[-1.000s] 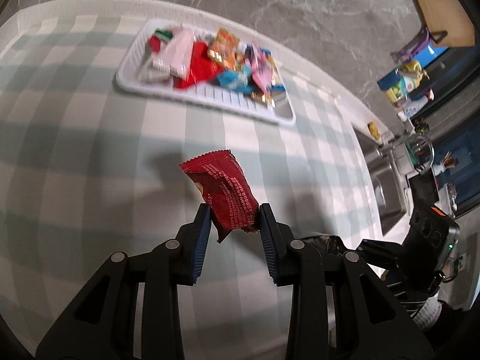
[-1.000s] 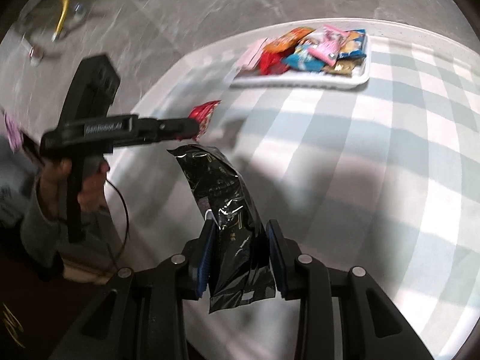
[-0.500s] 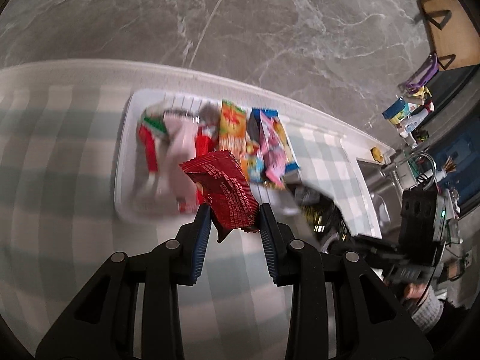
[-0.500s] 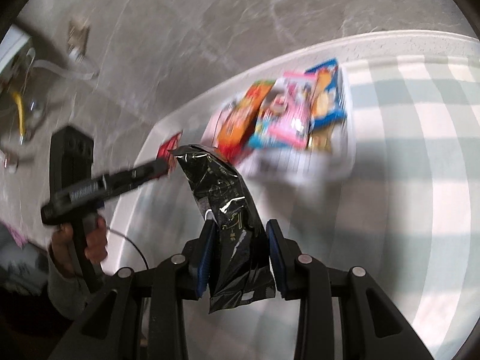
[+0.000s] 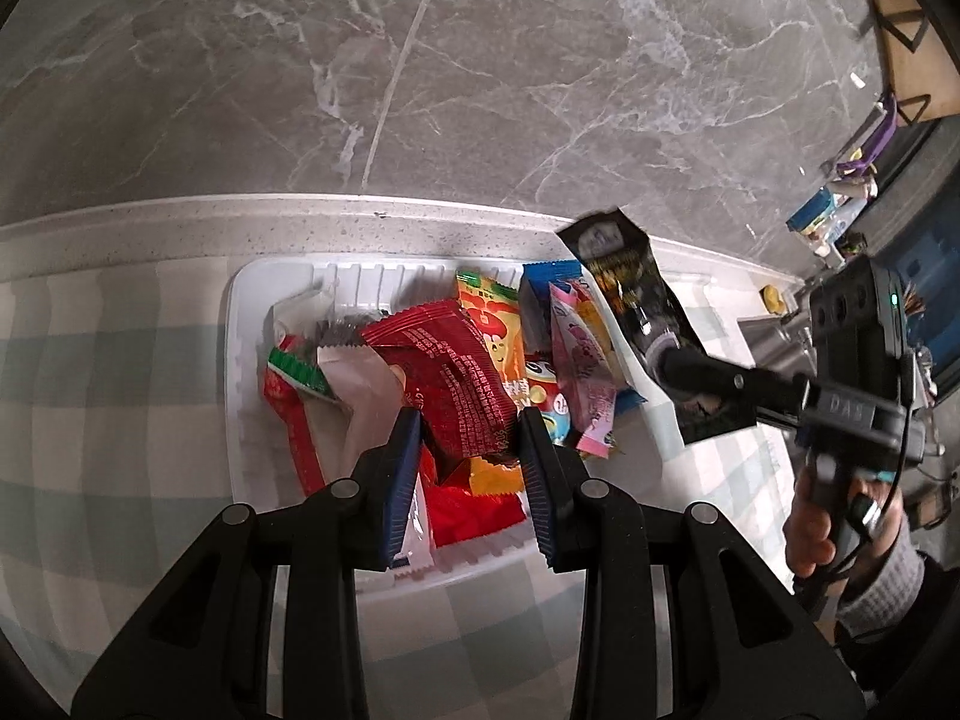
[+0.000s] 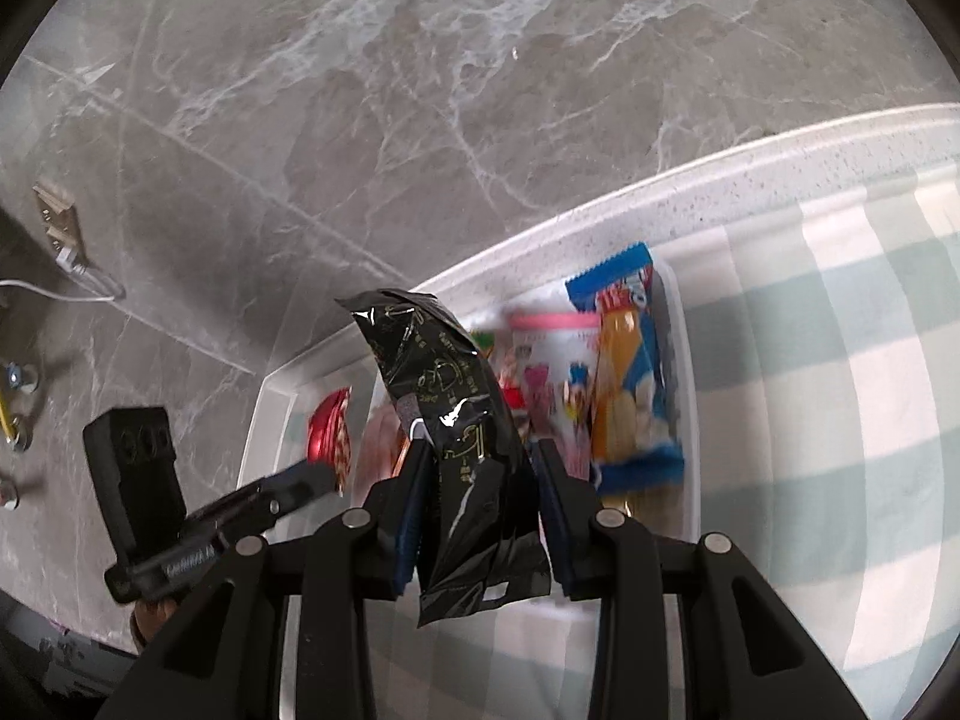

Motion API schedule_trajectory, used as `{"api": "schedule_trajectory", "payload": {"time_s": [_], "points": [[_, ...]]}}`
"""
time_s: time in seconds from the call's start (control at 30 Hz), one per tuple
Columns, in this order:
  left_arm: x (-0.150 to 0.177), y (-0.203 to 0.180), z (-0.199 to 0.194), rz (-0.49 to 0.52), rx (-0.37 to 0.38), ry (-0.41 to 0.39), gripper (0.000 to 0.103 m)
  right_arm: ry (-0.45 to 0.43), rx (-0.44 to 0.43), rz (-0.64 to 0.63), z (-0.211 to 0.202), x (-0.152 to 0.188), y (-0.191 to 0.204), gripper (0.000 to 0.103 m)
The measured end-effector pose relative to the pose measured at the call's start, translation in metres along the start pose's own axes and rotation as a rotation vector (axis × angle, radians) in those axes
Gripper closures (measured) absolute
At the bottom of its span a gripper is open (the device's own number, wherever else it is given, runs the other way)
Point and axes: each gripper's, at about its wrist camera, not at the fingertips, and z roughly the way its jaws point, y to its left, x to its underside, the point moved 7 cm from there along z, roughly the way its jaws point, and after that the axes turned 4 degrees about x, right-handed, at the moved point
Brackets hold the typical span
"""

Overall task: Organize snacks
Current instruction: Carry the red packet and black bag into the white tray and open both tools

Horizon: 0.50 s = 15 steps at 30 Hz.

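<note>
Our left gripper [image 5: 470, 441] points steeply down, its fingers [image 5: 401, 468] clamped on a red packet [image 5: 447, 384]. Our right gripper [image 6: 480, 480] tilts down less steeply, fingers [image 6: 552, 498] pinching a black packet [image 6: 462, 420]. In the left view, our right hand [image 5: 831, 516], in a grey sleeve [image 5: 882, 582], grips its handle at the right.

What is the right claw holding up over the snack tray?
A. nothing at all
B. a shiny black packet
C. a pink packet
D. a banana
B: the right claw is pinched on a shiny black packet above the white tray; the pink packet lies in the tray.
</note>
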Motion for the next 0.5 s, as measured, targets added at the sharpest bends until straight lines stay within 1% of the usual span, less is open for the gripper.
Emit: {"api": "schedule_trajectory", "payload": {"time_s": [0.07,0.33,0.5], "points": [[-0.004,0.004,0.005,0.008,-0.007,0.005,0.073,0.005,0.013,0.000,0.006,-0.003,0.000,0.067],[-0.001,0.002,0.016,0.012,-0.026,0.007,0.072,0.020,0.057,-0.002,0.029,-0.009,0.003,0.066],[-0.002,0.001,0.025,0.030,-0.047,0.011,0.072,0.019,0.085,0.001,0.037,-0.013,0.004,0.064]]}}
